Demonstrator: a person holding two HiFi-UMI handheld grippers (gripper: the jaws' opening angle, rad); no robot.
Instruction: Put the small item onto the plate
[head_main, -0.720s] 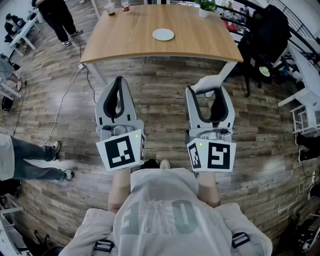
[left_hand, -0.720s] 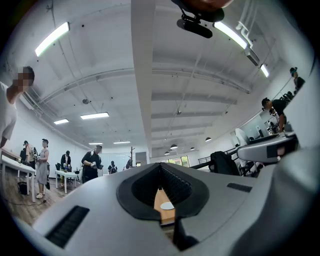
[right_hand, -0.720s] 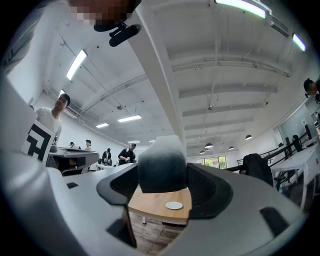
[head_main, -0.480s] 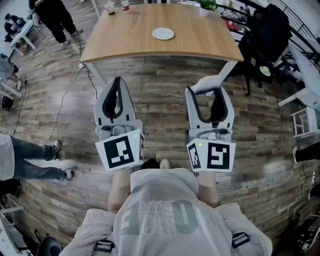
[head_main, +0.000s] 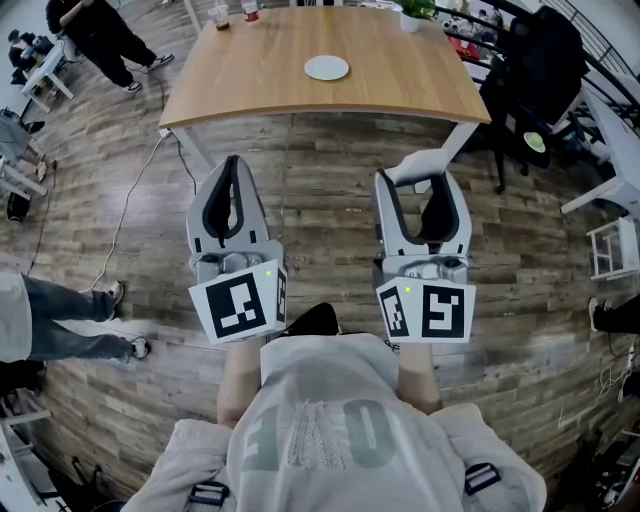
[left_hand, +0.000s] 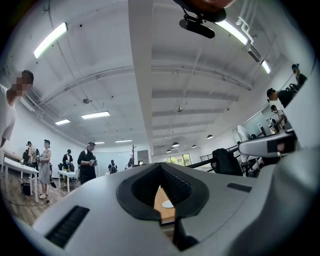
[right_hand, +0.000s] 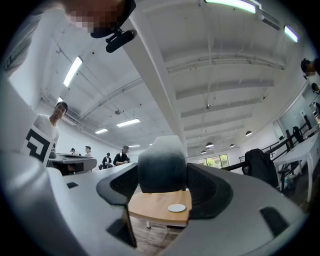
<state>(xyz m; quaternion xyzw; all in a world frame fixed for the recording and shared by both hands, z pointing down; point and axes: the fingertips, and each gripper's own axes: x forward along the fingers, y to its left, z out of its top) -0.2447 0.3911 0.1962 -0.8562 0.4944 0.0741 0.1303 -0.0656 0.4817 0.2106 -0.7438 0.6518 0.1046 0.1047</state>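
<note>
Very little has changed in the last moment. Both tongs hang where they were, out in front of my operator's chest and over the plank floor (head_main: 300, 200). The plate (head_main: 326, 68) lies at the same spot on the worktop (head_main: 240, 80) ahead. The one difference is at the feet: a dark shape (head_main: 312, 320), a shoe or a leg I think, now shows below the tongs where a pale toe showed before. I take that as a step beginning toward the worktop.

The right tongs (head_main: 418, 180) are pinching the item (right_hand: 162, 165), a pale, rounded block. Their jaws stand wide round it, with the block filling the gap near the tips and poking past them. The left tongs (head_main: 235, 163) have their tips pressed together and hold nothing. Through the hollow behind those tips I see only the worktop and the plate.

So the item is secured but well apart from the plate, which is bare and out of reach from here. I judge this as the carry stage, with the placing not yet begun. Next I need to close in on the worktop, bring the right tongs over the plate, lower and let go.
</note>
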